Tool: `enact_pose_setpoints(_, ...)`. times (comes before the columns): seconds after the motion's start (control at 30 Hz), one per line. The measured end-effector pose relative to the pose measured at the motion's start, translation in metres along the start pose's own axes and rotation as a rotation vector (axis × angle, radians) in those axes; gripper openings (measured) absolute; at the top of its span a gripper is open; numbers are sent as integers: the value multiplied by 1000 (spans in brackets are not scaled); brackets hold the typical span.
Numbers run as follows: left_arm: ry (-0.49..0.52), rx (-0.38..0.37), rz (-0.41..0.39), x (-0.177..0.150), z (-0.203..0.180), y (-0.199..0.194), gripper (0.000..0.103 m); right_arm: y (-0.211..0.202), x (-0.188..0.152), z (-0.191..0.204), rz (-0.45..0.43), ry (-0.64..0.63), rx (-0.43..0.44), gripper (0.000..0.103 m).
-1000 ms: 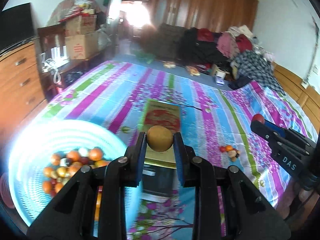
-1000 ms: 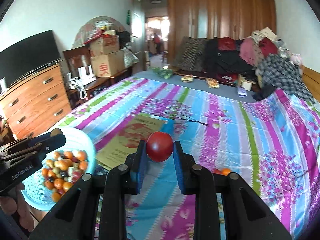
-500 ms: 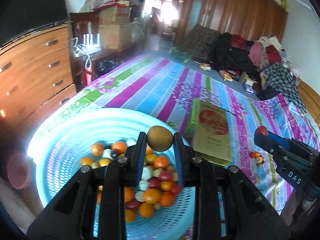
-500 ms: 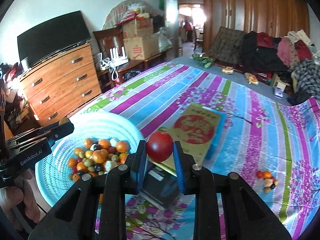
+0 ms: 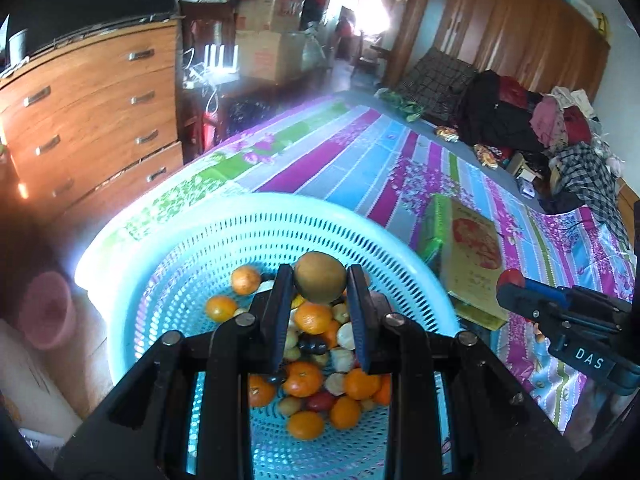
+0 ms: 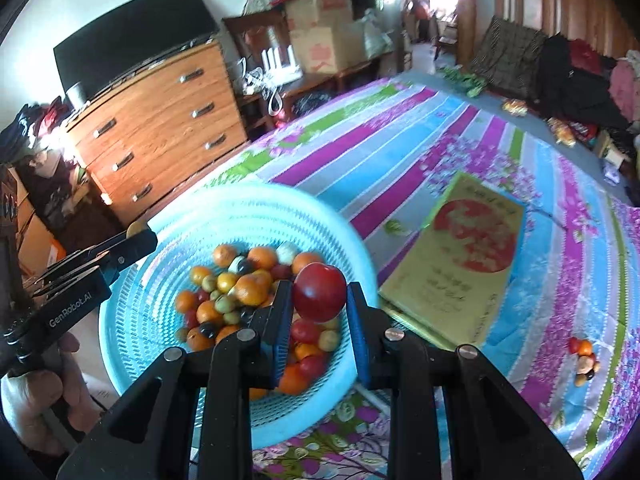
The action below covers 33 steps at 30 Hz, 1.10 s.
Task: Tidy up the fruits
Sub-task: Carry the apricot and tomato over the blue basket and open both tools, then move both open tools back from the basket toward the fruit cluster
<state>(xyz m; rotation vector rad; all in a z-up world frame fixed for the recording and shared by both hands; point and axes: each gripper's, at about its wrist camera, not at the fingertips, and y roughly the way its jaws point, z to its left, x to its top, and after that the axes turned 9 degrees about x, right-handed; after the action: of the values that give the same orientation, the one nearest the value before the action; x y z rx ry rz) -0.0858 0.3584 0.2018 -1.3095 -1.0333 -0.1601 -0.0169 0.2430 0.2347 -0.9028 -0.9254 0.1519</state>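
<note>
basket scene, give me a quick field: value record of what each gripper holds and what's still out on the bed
left gripper: shut on brown fruit, above the basket
right gripper: shut on red fruit, over the basket's near side
basket: light blue, perforated, holds a pile of small fruits, mostly orange
left on bed: small fruit cluster on the striped sheet
also on bed: flat yellow box, beside the basket
</note>
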Motion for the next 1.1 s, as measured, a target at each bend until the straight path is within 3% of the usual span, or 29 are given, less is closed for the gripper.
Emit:
enact_pose_setpoints(0.17, -21, -4, 64, -5, 10, 11, 28, 18, -1, 6, 59, 20, 55, 30)
enact_pose_setpoints(0.6, -16, -6, 106, -6, 16, 23, 28, 35, 1, 12, 95, 14, 78, 31)
enact_pose_setpoints(0.63, -15, -5, 109, -6, 16, 23, 34, 35, 1, 10, 95, 21, 82, 32)
enact_pose_setpoints(0.73, -26, -6, 101, -4, 16, 24, 76, 35, 1, 7, 93, 34, 93, 33)
enact_pose_setpoints(0.77, -34, -7, 94, -3, 18, 23, 85, 35, 1, 7, 90, 35, 93, 40)
enact_pose_setpoints(0.8, -43, -6, 90, -2, 19, 22, 87, 33, 2, 6, 81, 39, 94, 49)
enact_pose_setpoints(0.83, -48, -6, 87, -2, 20, 22, 87, 31, 3, 4, 65, 46, 92, 52)
enact_pose_setpoints(1.1, -50, -10, 77, 0, 12, 19, 90, 8, 4, -10, -15, 89, 86, 53)
